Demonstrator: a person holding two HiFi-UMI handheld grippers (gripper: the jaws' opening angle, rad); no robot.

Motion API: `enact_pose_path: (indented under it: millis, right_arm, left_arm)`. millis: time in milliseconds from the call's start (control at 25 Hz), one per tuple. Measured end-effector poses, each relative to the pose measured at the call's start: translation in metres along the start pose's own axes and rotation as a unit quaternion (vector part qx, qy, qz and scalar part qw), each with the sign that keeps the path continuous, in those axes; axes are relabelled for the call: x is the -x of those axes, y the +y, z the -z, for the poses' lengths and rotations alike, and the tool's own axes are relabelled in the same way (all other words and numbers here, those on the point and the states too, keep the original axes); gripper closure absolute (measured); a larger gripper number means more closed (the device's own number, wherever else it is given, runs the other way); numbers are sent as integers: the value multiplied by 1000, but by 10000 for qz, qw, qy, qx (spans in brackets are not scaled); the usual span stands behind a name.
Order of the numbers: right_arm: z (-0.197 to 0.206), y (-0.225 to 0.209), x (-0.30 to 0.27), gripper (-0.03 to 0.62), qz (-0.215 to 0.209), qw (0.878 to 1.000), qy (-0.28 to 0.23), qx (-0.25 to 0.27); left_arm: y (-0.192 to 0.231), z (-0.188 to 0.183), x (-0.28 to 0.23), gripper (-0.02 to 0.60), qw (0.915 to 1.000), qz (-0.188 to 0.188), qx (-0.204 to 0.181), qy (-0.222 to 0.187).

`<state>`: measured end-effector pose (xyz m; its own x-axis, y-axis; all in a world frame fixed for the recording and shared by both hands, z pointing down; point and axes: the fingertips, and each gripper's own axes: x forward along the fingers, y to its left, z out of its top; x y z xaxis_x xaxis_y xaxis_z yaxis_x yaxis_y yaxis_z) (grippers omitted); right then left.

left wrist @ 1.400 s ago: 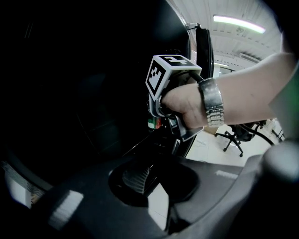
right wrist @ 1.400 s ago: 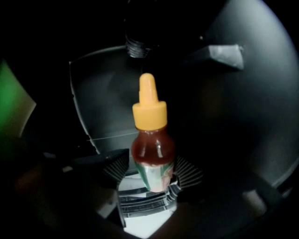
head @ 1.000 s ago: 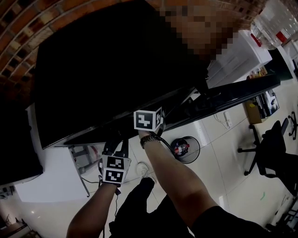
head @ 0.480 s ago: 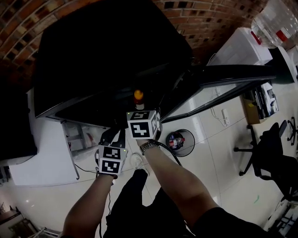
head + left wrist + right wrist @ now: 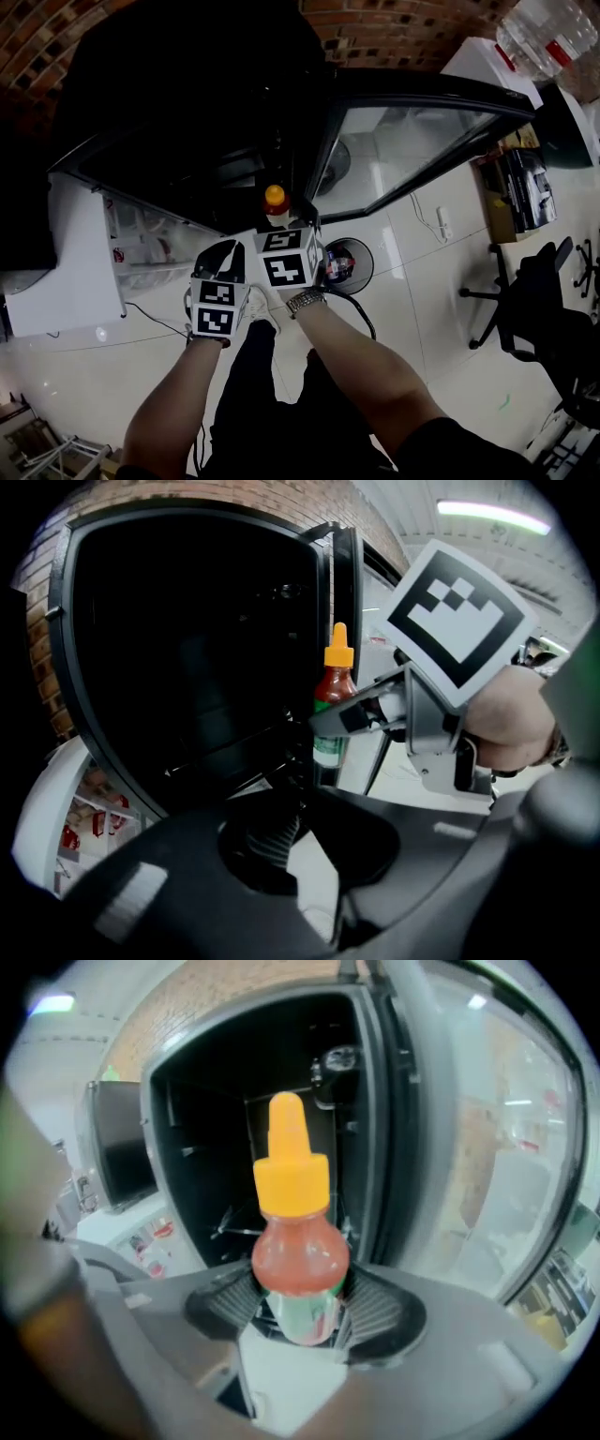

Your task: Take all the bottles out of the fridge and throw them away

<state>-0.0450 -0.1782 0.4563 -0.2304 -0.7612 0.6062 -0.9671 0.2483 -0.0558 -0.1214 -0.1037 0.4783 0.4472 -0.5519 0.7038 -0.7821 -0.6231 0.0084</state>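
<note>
A red sauce bottle [image 5: 274, 202] with an orange cap stands upright between the jaws of my right gripper [image 5: 278, 223], just in front of the open black fridge [image 5: 187, 141]. In the right gripper view the ribbed pads [image 5: 220, 1305] press the bottle's [image 5: 298, 1241] lower body from both sides, and the right gripper [image 5: 300, 1312] is shut on it. My left gripper [image 5: 220, 255] hangs beside it on the left, open, with only floor showing between its jaws [image 5: 309, 855]. The left gripper view shows the bottle [image 5: 334, 700] held by the right gripper [image 5: 361, 714]. The fridge interior is too dark to make out.
The fridge's glass door [image 5: 403, 150] stands swung out to the right. A round bin [image 5: 349, 267] holding discarded bottles sits on the tiled floor below the door. There is a white cabinet [image 5: 66, 272] at left, a water jug [image 5: 539, 33] at top right and an office chair [image 5: 553, 309] at right.
The glass door has swung wide open. My right gripper has drawn back from the fridge with the sauce bottle, which did not show a second ago. The left gripper stays alongside.
</note>
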Motion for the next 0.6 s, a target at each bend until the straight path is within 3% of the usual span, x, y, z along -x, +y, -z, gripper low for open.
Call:
enact_pose_path:
  millis: [200, 600]
  right_arm:
    - [41, -24, 32, 321, -68, 9998, 145, 122]
    - [134, -87, 77, 321, -89, 9983, 560, 103]
  left_arm:
    - [-46, 12, -8, 580, 10000, -46, 65, -33]
    - [-148, 31, -44, 580, 9994, 268, 75, 209]
